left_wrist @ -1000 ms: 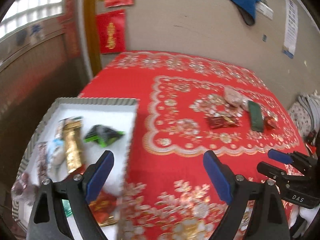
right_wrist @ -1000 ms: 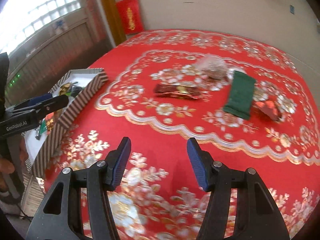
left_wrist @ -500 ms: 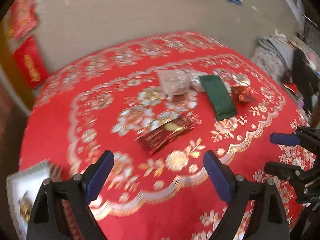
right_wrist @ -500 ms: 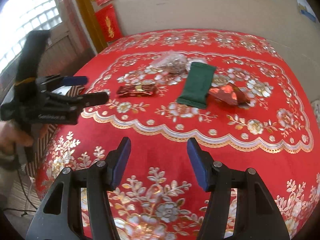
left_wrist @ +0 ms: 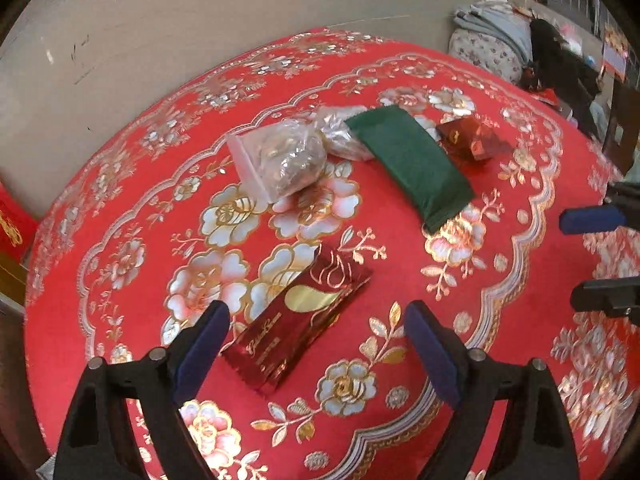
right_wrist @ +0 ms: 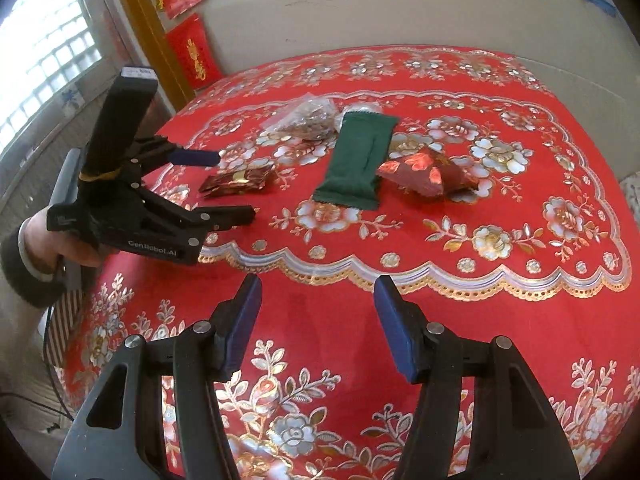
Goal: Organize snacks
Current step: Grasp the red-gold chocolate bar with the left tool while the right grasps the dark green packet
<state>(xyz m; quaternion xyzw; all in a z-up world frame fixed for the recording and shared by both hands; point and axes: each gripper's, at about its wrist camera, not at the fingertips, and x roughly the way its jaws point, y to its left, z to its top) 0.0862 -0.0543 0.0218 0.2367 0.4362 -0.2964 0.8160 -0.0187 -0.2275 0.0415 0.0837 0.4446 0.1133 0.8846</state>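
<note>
A dark red packet with gold print [left_wrist: 298, 316] lies flat on the red flowered tablecloth [left_wrist: 500, 320]. My left gripper [left_wrist: 316, 322] straddles it, jaws closing, with gaps still between the pads and the packet. Farther back lie a clear bag of snacks [left_wrist: 280, 160], a green packet [left_wrist: 408, 166] and a red foil packet [left_wrist: 472, 140]. The right wrist view shows the left gripper [right_wrist: 234, 184] over the dark red packet [right_wrist: 256, 176], beside the green packet [right_wrist: 358, 160] and foil packet [right_wrist: 424, 172]. My right gripper [right_wrist: 318, 312] hangs open over bare cloth nearer the table's front.
A striped box edge [right_wrist: 64, 312] shows at the table's left side, below the hand [right_wrist: 68, 248] holding the left gripper. Red banners [right_wrist: 192, 56] hang on the wall behind. Folded bedding [left_wrist: 488, 40] lies beyond the table's far right.
My left gripper has swung from the white box at the left over to the snacks and come down around the dark red packet. The right gripper has drifted slightly across the table.
</note>
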